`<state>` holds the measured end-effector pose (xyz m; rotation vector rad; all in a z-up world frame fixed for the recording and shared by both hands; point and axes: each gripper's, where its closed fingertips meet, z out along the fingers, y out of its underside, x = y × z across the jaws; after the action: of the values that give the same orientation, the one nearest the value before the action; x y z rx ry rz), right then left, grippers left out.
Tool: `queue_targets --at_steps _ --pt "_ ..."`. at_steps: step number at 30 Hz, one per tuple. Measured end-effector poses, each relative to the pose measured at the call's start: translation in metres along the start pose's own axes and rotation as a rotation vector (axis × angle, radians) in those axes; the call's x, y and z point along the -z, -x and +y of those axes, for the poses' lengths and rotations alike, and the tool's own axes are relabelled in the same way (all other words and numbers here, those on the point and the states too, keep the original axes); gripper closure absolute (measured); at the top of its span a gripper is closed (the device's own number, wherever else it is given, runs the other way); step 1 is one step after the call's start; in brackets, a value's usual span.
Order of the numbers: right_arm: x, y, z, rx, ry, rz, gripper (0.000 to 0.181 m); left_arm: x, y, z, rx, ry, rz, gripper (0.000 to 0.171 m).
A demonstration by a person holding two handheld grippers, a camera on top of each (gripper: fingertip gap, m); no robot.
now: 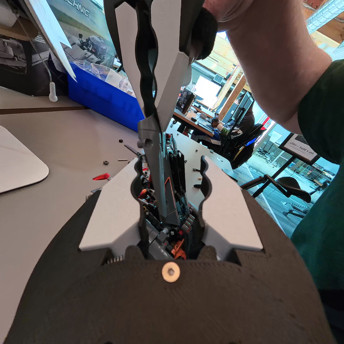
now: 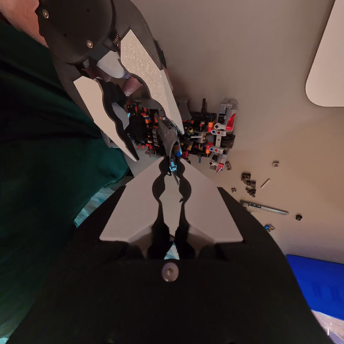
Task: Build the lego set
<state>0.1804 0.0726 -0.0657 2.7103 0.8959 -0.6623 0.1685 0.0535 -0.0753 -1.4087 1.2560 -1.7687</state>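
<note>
While the right tool (image 2: 172, 163) pinches the long grey panel (image 1: 158, 178) by its end, the left tool (image 1: 170, 163) stands open around the half-built model (image 2: 186, 134) on the counter (image 2: 260, 74) — probably steadying it for fitting.
</note>
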Motion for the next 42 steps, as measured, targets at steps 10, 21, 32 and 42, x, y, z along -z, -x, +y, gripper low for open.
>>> queue_targets --at_steps 10,21,32,42 --pt "-0.0012 0.0011 0.0016 0.000 0.027 0.010 0.176 -0.0010 -0.0014 0.0013 -0.008 0.008 -0.011 0.111" --pt "-0.0022 0.0067 0.0045 0.176 0.057 0.241 0.175 -0.0015 -0.0051 0.0015 -0.056 0.012 -0.035 0.112" --pt "-0.0015 0.0068 0.0065 0.113 -0.011 0.203 0.176 -0.0028 -0.0088 0.0009 -0.045 0.003 -0.009 0.109" --pt "-0.0049 0.0037 0.0038 0.046 0.060 0.105 0.176 -0.0033 -0.0056 0.0038 0.002 0.011 0.000 0.108"
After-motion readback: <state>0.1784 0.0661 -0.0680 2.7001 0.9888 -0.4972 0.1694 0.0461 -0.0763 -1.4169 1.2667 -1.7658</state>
